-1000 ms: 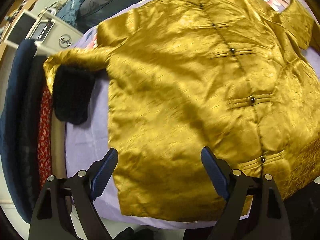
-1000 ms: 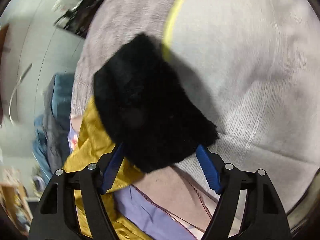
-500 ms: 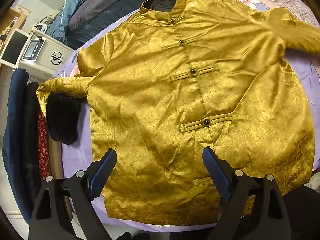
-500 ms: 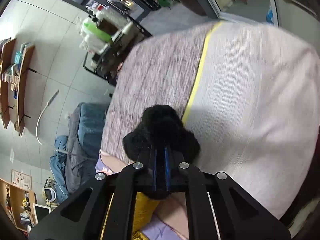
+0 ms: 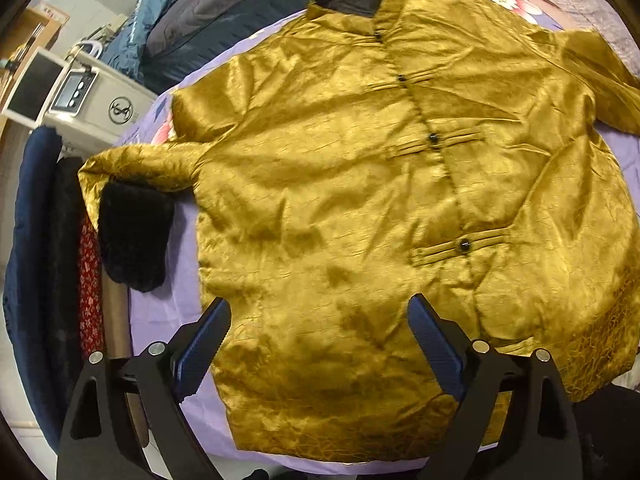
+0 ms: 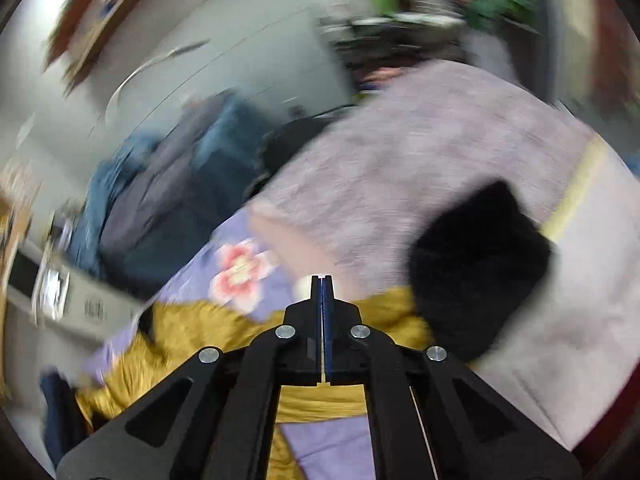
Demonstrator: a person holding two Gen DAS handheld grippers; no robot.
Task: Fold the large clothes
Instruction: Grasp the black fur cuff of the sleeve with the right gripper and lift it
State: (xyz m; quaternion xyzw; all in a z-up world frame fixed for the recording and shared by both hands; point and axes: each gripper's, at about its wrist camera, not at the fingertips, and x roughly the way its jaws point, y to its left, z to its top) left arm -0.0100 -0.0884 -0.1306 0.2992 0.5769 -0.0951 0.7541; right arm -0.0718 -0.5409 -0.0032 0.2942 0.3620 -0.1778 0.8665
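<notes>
A gold satin jacket [image 5: 360, 200] with black knot buttons lies spread face up on a lilac bed sheet [image 5: 160, 312]. Its left sleeve bends back and ends in a black fur cuff [image 5: 132, 236]. My left gripper [image 5: 320, 344] is open and hovers above the jacket's lower hem. In the blurred right wrist view my right gripper [image 6: 322, 284] is shut with nothing between its fingers. The jacket's other sleeve [image 6: 384, 312] lies below it, and that sleeve's black fur cuff [image 6: 476, 276] rests to the right on a grey blanket [image 6: 400, 180].
Dark blue and red clothes [image 5: 36, 260] hang at the bed's left edge. A white appliance [image 5: 96, 100] stands at the far left. Blue and grey bedding [image 5: 224, 20] is piled at the bed's head. The sheet has a pink flower print [image 6: 240, 272].
My right gripper has let go of the black fur cuff and swung left, staying shut; the cuff now lies on the blanket. My left gripper has drawn back slightly, showing more of the jacket.
</notes>
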